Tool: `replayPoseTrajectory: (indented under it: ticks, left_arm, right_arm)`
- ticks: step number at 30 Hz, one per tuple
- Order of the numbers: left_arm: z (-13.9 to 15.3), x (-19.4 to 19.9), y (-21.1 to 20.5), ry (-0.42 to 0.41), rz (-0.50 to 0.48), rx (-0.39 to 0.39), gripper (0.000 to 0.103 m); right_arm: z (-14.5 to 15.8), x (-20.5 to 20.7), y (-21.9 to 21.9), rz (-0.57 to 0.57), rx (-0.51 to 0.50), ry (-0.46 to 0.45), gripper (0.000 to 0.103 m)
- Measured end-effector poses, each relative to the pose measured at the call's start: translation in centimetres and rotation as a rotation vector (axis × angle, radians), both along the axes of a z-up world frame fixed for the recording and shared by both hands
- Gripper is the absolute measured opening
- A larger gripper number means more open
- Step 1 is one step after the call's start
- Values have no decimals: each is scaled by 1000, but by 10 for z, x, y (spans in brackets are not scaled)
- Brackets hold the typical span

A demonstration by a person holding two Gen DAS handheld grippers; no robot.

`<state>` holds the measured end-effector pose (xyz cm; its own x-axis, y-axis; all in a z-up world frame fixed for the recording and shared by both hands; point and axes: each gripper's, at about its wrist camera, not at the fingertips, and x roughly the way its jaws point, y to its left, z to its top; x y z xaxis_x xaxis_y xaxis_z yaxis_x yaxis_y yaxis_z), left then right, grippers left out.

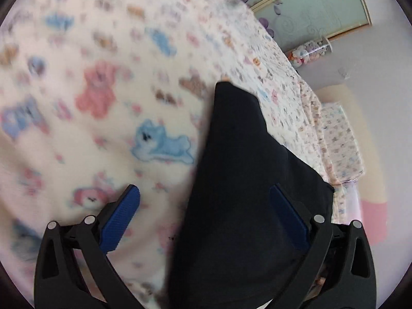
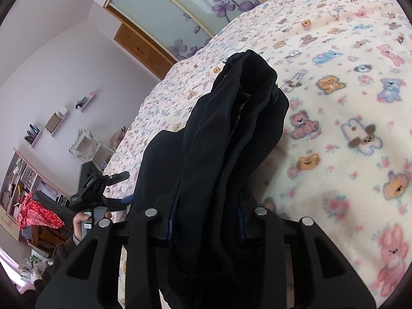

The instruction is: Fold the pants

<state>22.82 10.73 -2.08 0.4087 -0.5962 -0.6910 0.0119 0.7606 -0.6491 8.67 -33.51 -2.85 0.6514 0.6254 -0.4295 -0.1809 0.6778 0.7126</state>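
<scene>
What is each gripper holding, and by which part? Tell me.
The right gripper is shut on the bunched black fabric pants, though which part cannot be told. The left gripper is open, holding nothing.

Domestic bedroom: bed with teddy-print blanket [image 2: 347, 134] at right, sliding floral wardrobe doors [image 2: 195, 7] at top, wall shelves [image 2: 55, 121] at left.

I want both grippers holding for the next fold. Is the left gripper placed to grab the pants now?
Probably yes: the left gripper is open, and the black pants already lie between its fingers, unobstructed.
</scene>
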Motion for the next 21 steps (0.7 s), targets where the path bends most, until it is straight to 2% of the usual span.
replayPoseTrajectory:
  ticks: [2, 3, 4, 5, 6, 7, 10, 12, 13, 15, 16, 18, 20, 21]
  left_arm:
    - [1, 2, -10, -15, -44, 39, 100]
    - [2, 1, -13, -26, -61, 19, 99]
    - [4, -1, -16, -36, -88, -33, 98]
    - [6, -2, -22, -41, -122, -109, 90]
    - [5, -3, -27, -42, -130, -108, 91]
    - [5, -3, -32, -43, -134, -72, 91]
    - [-8, 0, -50, 15, -170, 3, 90]
    - [-7, -3, -53, 0, -163, 4, 86]
    - [-5, -4, -52, -2, -154, 0, 80]
    - [1, -8, -52, -8, -127, 24, 54]
    - [4, -12, -52, -24, -127, 32, 48]
    - [18, -21, -53, -74, -135, 62, 23]
    - [31, -25, -58, -124, -144, 89, 12]
    - [34, -26, -59, -133, -146, 95, 11]
  right_arm:
    - [0, 1, -1, -1, 4, 6, 36]
    - [-1, 2, -1, -1, 4, 7, 36]
    - [-1, 1, -1, 0, 4, 7, 36]
    - [-1, 0, -2, -1, 5, 8, 36]
    - [-2, 0, -3, -3, 5, 10, 36]
    - [-2, 1, -4, -4, 8, 12, 36]
    - [-4, 3, -7, -4, 13, 21, 36]
    - [-6, 5, -10, -11, 19, 35, 36]
    - [-8, 5, -11, -15, 20, 41, 36]
    - [-8, 4, -12, -27, 26, 42, 36]
    - [-7, 4, -12, -30, 34, 34, 36]
    - [-1, 2, -11, -35, 45, 2, 35]
    - [3, 1, -12, -45, 70, -27, 35]
    - [6, 2, -14, -50, 84, -41, 34]
